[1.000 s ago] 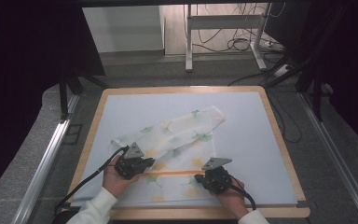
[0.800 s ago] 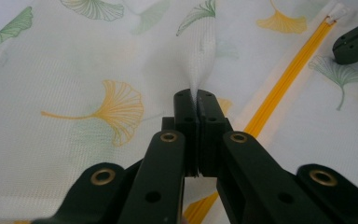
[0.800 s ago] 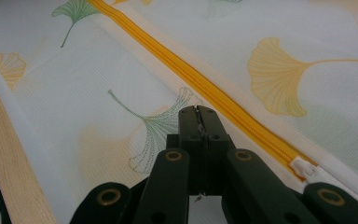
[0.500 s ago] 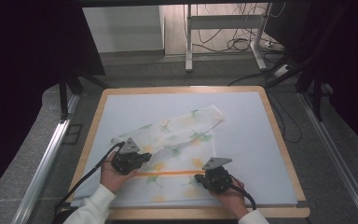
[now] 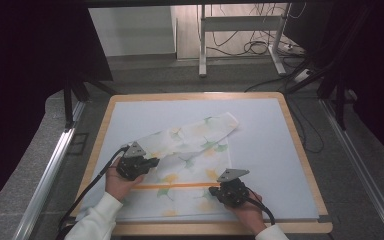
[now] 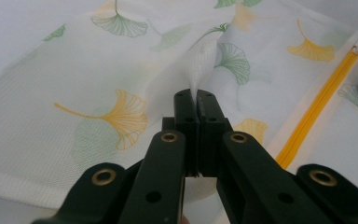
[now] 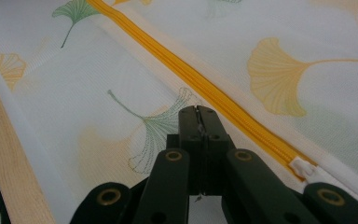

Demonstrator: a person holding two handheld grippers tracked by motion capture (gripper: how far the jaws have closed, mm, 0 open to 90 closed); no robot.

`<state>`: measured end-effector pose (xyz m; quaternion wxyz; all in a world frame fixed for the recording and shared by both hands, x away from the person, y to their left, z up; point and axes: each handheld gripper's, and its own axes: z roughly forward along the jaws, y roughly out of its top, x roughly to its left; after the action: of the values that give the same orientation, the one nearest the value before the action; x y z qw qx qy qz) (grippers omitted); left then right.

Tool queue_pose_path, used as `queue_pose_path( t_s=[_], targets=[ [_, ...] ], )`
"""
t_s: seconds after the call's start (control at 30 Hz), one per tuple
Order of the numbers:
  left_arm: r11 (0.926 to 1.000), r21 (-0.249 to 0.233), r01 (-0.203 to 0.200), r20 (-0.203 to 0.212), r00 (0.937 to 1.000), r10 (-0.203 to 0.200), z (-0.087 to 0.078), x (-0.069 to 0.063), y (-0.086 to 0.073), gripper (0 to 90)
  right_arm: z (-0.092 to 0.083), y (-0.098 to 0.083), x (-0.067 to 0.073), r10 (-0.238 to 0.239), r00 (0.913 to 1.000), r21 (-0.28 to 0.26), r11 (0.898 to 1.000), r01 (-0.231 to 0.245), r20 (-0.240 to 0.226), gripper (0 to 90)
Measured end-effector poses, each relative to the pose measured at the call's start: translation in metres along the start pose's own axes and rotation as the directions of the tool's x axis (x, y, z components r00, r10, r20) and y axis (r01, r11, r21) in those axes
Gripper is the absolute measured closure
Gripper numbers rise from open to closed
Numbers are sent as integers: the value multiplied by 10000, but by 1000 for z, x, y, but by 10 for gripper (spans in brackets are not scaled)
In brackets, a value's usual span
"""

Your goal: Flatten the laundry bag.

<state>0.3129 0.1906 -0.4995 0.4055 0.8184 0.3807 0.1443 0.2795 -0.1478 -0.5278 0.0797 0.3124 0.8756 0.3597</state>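
My left jaws [image 6: 196, 100], clamped on the mesh bag [image 5: 190, 150], have dragged its fold toward nine o'clock; right jaws [image 7: 198, 114] pin the zipper [image 7: 191, 77] edge.

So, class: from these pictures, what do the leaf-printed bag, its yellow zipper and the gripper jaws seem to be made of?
Bag: probably a thin synthetic mesh, matte; a fine woven grid shows and the print looks faint through it.
Zipper: likely a plastic coil on yellow fabric tape, slightly glossy, with a white pull.
Left gripper jaws: seemingly matte black moulded plastic, with brass-coloured metal eyelets.
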Motion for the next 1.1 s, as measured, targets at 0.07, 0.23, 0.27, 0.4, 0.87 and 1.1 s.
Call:
queue_pose_path(
  t_s=[0.07,0.23,0.27,0.4,0.87,1.1],
  targets=[
    [10000,-21,8,-21,10000,-8,0,1,0,895,0,0,0,19,10000,-1,10000,-19,-11,889],
    [9998,-97,158,-97,9998,-158,1,8,3,896,0,0,0,28,10000,-2,10000,-28,-7,889],
    [9998,-79,177,-133,9998,-178,1,9,3,898,0,0,0,32,10000,-1,10000,-32,-8,889],
    [9998,-22,214,-217,9995,-215,2,12,3,899,0,0,-1,-14,10000,-7,10000,14,-12,889],
    [9971,35,756,-156,9970,-755,6,31,8,899,0,0,-1,-72,10000,3,10000,72,-6,889],
    [9940,-17,1092,-105,9940,-1092,10,42,10,899,0,0,0,-87,10000,9,10000,87,1,889]
  ],
)
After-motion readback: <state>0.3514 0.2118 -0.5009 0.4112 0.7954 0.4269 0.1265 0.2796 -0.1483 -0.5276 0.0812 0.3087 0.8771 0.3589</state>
